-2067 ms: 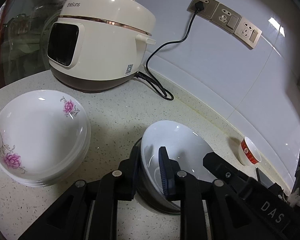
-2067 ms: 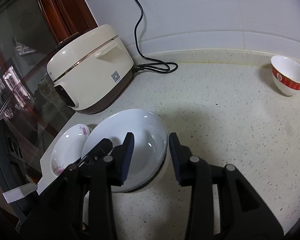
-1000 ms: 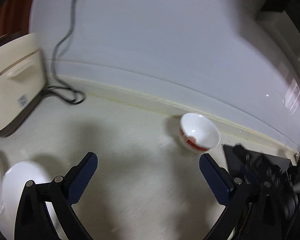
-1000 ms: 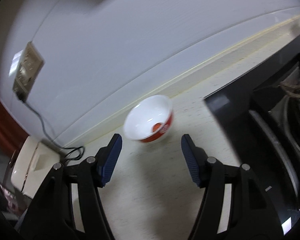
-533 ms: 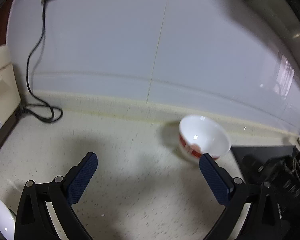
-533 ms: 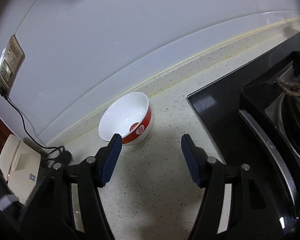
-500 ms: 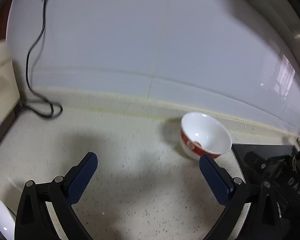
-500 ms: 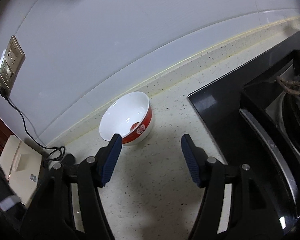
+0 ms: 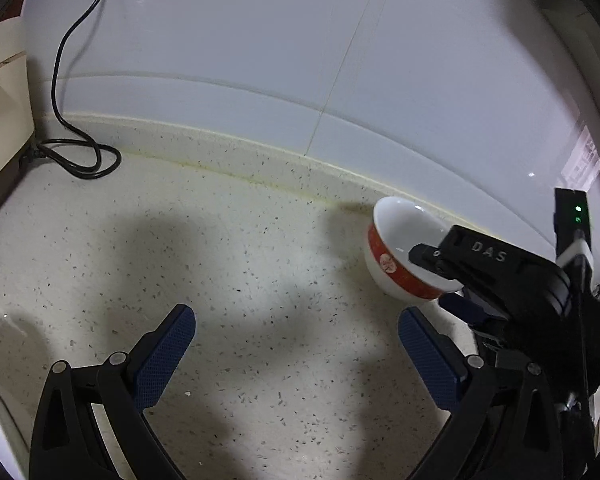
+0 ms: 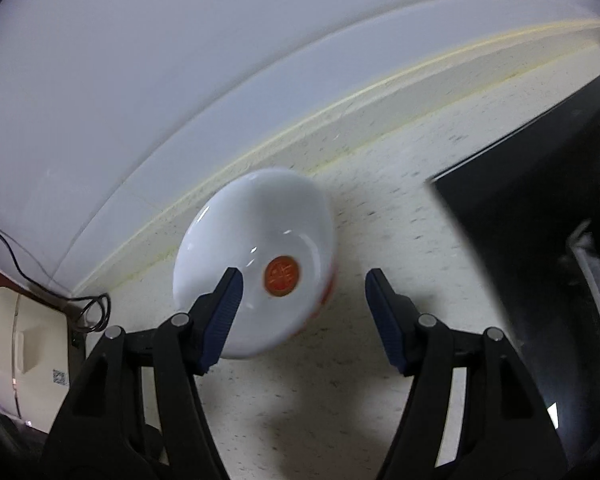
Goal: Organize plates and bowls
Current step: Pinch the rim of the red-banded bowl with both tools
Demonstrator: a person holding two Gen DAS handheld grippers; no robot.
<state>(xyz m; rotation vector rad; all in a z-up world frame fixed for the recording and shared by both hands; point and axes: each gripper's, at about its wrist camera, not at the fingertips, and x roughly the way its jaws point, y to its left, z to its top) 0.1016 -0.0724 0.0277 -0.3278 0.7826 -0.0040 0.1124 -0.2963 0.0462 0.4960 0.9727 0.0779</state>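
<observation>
Red-banded white ceramic bowl [image 10: 256, 260] sits on the speckled cream stone counter [image 9: 240, 280] near the backsplash, straddled by the right gripper [image 10: 302, 316], its jaws apart, not pressing. Left gripper [image 9: 296, 344] gapes wide over bare counter. Beyond, white wall tiles [image 9: 260, 40].

Left gripper [image 9: 296, 340] is held pitched downward, jaws spread wide, nothing between them. Right gripper [image 10: 304, 304] is angled downward, jaws parted, nothing clamped.
</observation>
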